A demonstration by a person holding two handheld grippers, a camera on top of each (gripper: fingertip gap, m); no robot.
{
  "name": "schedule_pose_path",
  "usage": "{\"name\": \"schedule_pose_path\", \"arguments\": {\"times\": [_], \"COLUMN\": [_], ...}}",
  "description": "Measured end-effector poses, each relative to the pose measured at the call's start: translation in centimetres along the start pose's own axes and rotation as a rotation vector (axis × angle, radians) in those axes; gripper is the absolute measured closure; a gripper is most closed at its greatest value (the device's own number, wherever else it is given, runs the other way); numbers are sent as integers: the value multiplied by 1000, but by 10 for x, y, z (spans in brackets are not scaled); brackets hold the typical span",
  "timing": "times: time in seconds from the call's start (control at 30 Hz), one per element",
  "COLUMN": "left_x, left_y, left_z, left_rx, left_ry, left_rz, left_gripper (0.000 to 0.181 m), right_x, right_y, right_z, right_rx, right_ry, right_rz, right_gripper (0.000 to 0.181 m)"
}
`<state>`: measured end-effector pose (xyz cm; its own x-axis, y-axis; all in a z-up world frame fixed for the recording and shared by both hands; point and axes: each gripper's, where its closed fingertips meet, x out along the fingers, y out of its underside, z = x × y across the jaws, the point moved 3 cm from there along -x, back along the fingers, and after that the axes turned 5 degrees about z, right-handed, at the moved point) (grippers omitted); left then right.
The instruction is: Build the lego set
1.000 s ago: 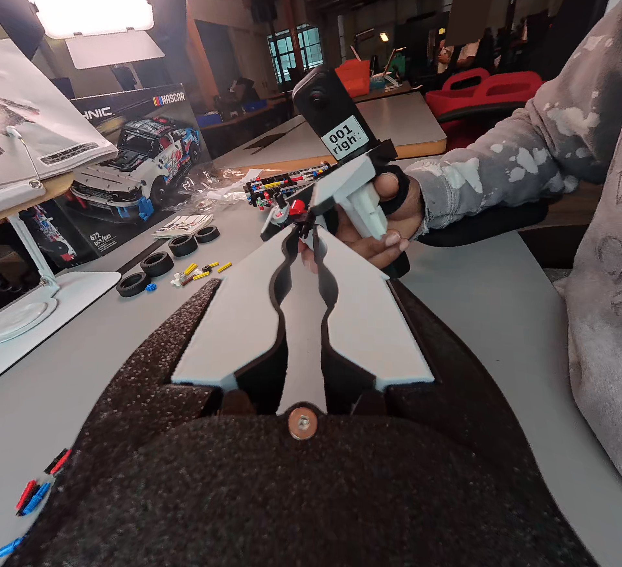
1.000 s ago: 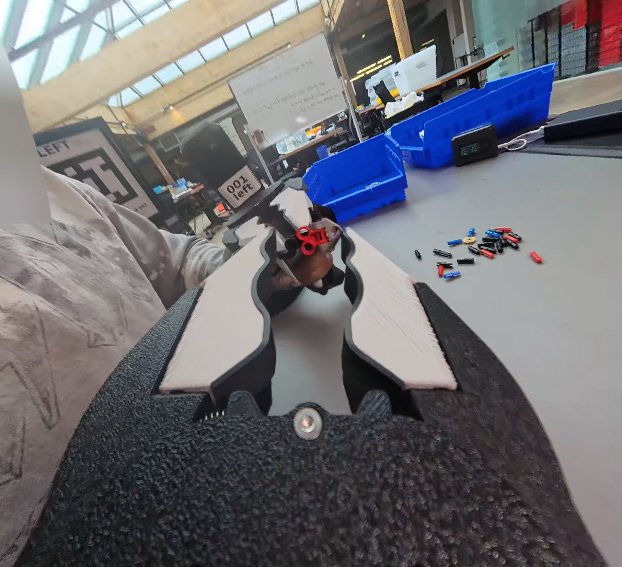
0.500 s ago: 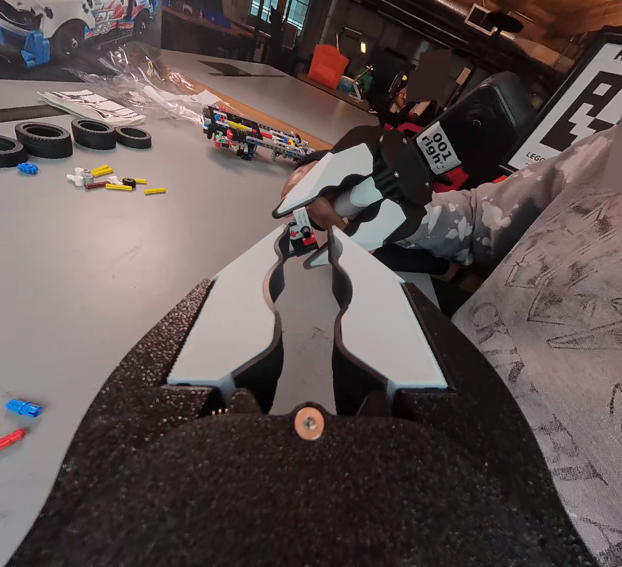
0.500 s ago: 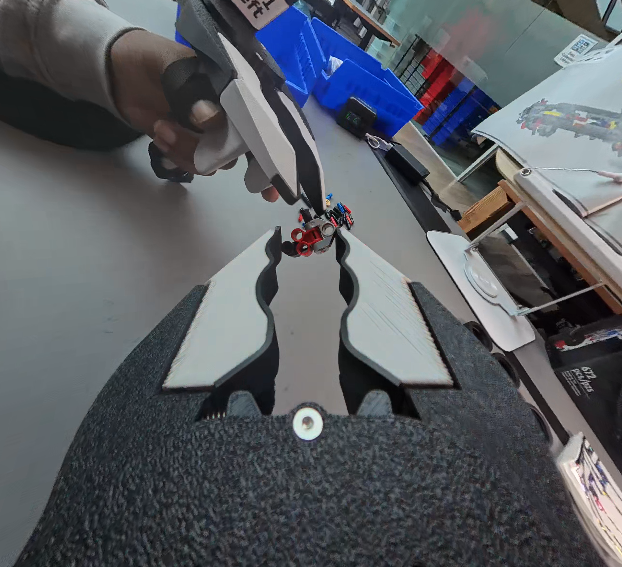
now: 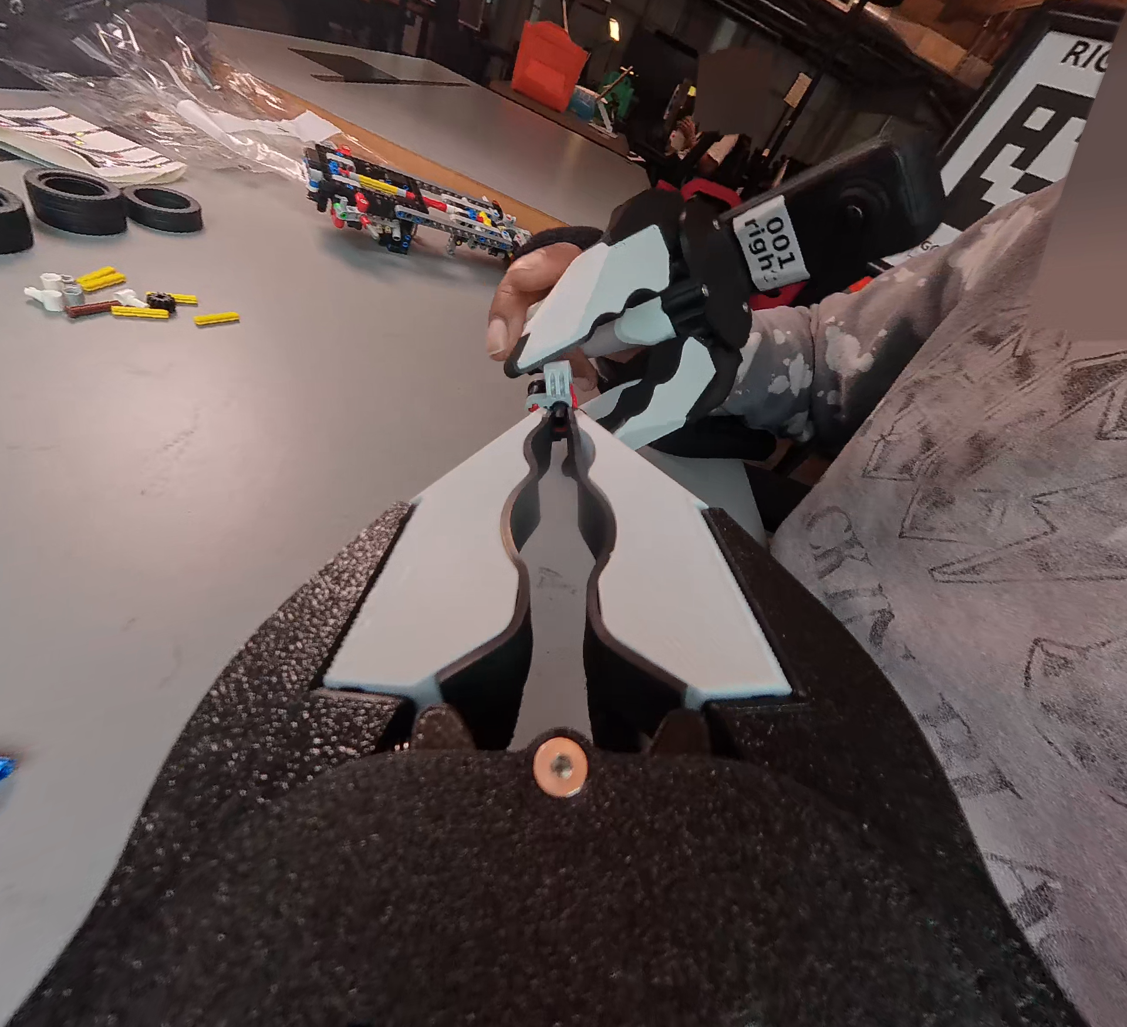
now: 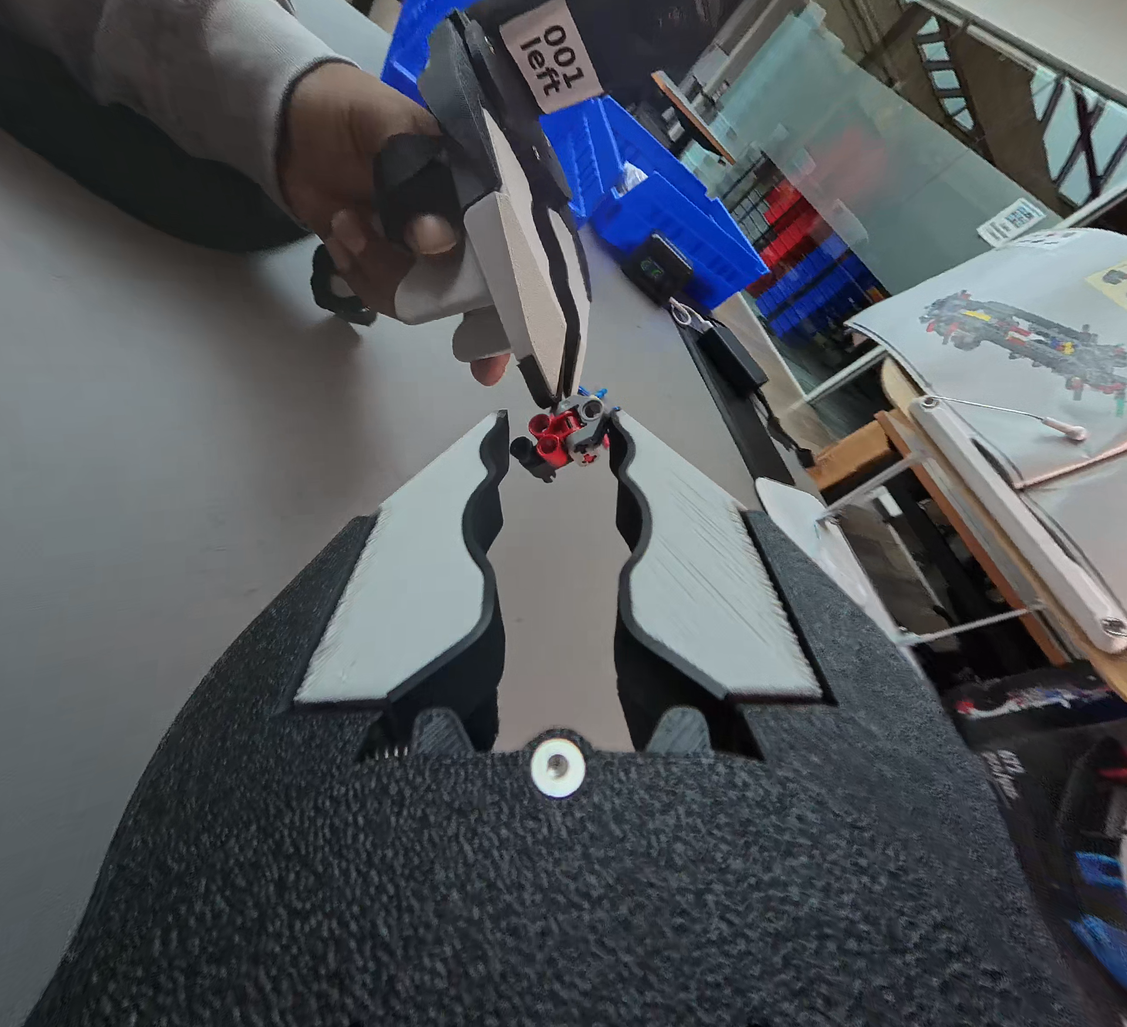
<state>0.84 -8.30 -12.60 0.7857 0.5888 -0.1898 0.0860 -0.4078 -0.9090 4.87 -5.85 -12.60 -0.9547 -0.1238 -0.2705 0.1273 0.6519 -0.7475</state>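
We held a small red-and-grey lego sub-assembly [image 6: 564,437] in the air above the grey counter [image 5: 183,449], between the tips of both tools. Our left gripper [image 5: 556,426] had its jaws pinched almost fully together on the piece, clamping a narrow dark part of it at the very tips. In the right wrist view this gripper [image 6: 564,388] came down from above, its tips meeting the top of the grey part.

Our right gripper [image 6: 558,437] had its jaws parted, wider than the piece; its right tip lay against the grey side, while a gap showed between its left tip and a black pin sticking out. We could not tell whether it pressed on anything.

In the right wrist view the piece's long axis ran roughly across the frame, from one jaw tip toward the other, with the red part to the left and the grey part to the right. In the left wrist view a light grey part [image 5: 558,382] stood up from our left tips toward the right gripper [image 5: 552,373].

Farther back on the counter lay the long chassis build [image 5: 415,205], lengthwise across the view, with black tyres [image 5: 73,199] and loose yellow pins [image 5: 140,312] to its left. Blue bins [image 6: 658,205] stood beyond.
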Motion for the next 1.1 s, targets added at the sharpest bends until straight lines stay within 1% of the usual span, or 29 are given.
{"name": "schedule_pose_path", "arguments": {"times": [0.03,0.07,0.17,0.23,0.4,0.47,0.67,0.73,0.77,0.8,0.83,0.87,0.9,0.97,1.03,1.1], "left_x": [0,0,1,2,1,1,-1,-3,-16,-39,-56,-56,-44,-21,-12,-9], "left_y": [1,3,6,6,1,2,-5,-5,-11,-20,-23,-17,-7,-4,-7,-8], "left_z": [-2,-4,-11,-11,-14,-15,-15,-13,-5,6,14,15,10,1,-4,-5], "left_rx": [9,16,27,49,173,201,191,190,187,141,94,121,139,112,88,65], "left_ry": [16,34,76,59,2,-14,-22,-36,-73,-107,-131,-152,-126,-56,-25,-14], "left_rz": [11,23,47,53,75,88,58,54,6,-74,-104,-58,12,42,66,59], "left_gripper": [178,178,178,178,178,178,178,181,181,181,181,181,181,181,158,159], "right_x": [-2,-4,-9,-9,-14,-14,-16,-16,-22,-34,-42,-40,-31,-17,-16,-15], "right_y": [-1,-2,-5,-4,-5,-5,-8,-7,0,12,19,21,16,7,2,1], "right_z": [2,4,7,6,1,3,-2,-4,-15,-31,-37,-30,-18,-6,-9,-8], "right_rx": [34,62,95,141,308,273,275,274,277,327,370,332,295,246,226,196], "right_ry": [-49,-88,-142,-161,-256,-250,-208,-190,-129,-80,-86,-97,-117,-133,-126,-111], "right_rz": [-24,-45,-81,-74,-120,-106,-123,-118,-102,-95,-96,-64,-58,-68,-87,-83], "right_gripper": [151,153,159,160,162,163,163,163,164,164,164,163,163,162,162,162]}}
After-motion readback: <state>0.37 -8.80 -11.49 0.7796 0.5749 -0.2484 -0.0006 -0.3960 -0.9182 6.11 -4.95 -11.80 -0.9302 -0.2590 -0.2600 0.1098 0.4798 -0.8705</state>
